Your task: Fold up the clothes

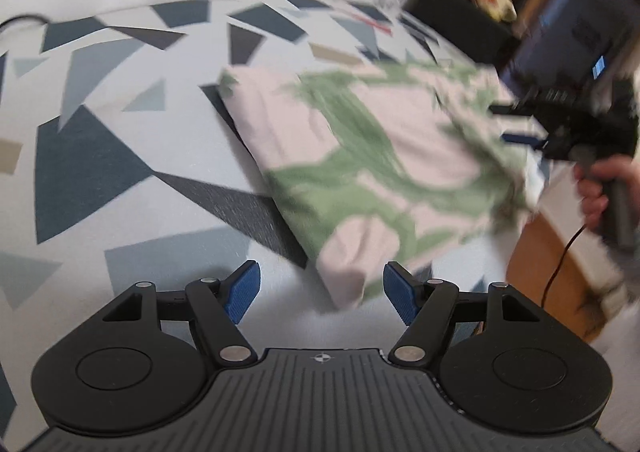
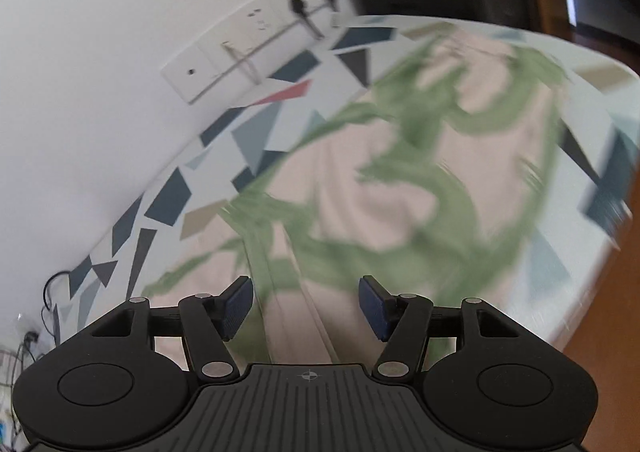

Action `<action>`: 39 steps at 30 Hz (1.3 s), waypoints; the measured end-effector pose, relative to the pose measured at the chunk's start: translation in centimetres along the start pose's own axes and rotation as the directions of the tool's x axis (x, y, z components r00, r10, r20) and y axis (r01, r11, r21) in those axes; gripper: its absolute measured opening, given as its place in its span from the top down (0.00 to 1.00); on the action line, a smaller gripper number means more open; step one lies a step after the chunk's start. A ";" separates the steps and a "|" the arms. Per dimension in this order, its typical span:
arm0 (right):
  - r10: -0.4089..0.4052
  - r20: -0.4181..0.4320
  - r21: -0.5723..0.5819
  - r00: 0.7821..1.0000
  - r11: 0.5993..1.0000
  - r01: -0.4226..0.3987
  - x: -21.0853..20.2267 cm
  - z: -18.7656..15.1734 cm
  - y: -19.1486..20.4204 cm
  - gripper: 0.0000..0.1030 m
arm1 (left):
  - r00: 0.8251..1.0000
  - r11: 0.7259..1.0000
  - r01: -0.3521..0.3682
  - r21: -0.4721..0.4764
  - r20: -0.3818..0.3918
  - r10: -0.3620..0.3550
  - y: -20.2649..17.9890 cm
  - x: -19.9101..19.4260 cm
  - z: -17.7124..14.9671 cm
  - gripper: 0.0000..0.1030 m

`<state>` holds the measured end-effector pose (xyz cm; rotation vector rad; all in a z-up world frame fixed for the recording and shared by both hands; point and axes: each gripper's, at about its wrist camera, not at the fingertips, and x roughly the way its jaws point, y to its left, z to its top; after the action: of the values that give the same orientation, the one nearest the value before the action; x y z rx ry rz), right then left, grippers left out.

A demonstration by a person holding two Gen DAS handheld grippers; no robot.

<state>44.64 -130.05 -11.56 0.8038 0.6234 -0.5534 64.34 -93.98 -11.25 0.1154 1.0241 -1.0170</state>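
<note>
Left wrist view, left tool [image 1: 322, 292] wide and empty, pink-green cloth [image 1: 360, 156] just ahead, right tool [image 2: 306, 306] open above it.

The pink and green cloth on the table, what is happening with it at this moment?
A person holds a gripper in each hand and is folding the pink and green garment on the patterned tablecloth. The garment already lies folded over. The left gripper and the right gripper are both open, with nothing pinched between their blue pads. The person's hand holds the right gripper beside the garment's far edge.
</note>
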 end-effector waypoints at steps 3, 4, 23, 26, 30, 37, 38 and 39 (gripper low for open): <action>0.025 -0.045 -0.077 0.999 0.997 -0.029 3.4 1.6 1.2 0.46 | 0.999 0.994 0.000 -0.107 0.043 0.005 1.1 0.2 1.7 0.32; 0.016 -0.060 -0.131 0.998 0.991 -0.024 4.6 1.9 1.8 0.48 | 0.998 0.992 -0.016 -0.127 0.056 0.023 1.3 0.7 2.5 0.32; 0.131 -0.172 -0.463 0.976 0.864 -0.197 10.0 2.4 5.1 0.65 | 0.964 0.938 -0.212 -0.275 0.102 0.248 2.4 9.4 10.8 0.85; 0.165 -0.186 -0.450 0.969 0.862 -0.233 10.4 2.7 5.4 0.88 | 0.952 0.933 -0.216 -0.289 0.149 0.267 2.5 8.4 10.1 0.93; 0.148 -0.099 -0.519 0.984 0.836 -0.178 10.0 3.5 7.6 0.88 | 0.932 0.918 -0.257 -0.303 0.174 0.318 2.9 7.7 9.2 0.94; 0.082 -0.104 -0.574 0.991 0.809 -0.128 14.1 3.7 8.5 0.85 | 0.899 0.857 -0.326 -0.400 0.150 0.412 4.6 8.0 8.8 0.95; 0.065 -0.096 -0.580 0.993 0.808 -0.108 14.0 3.7 8.5 0.73 | 0.896 0.856 -0.338 -0.392 0.145 0.420 4.4 7.9 8.9 0.95; 0.046 -0.076 -0.573 0.996 0.815 -0.081 13.6 3.9 8.4 0.64 | 0.895 0.858 -0.341 -0.385 0.145 0.421 4.1 7.6 8.9 0.94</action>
<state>60.76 -131.19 -14.85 0.2606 0.7658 -0.2495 74.20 -101.20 -13.51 -0.0880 0.9116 -0.4575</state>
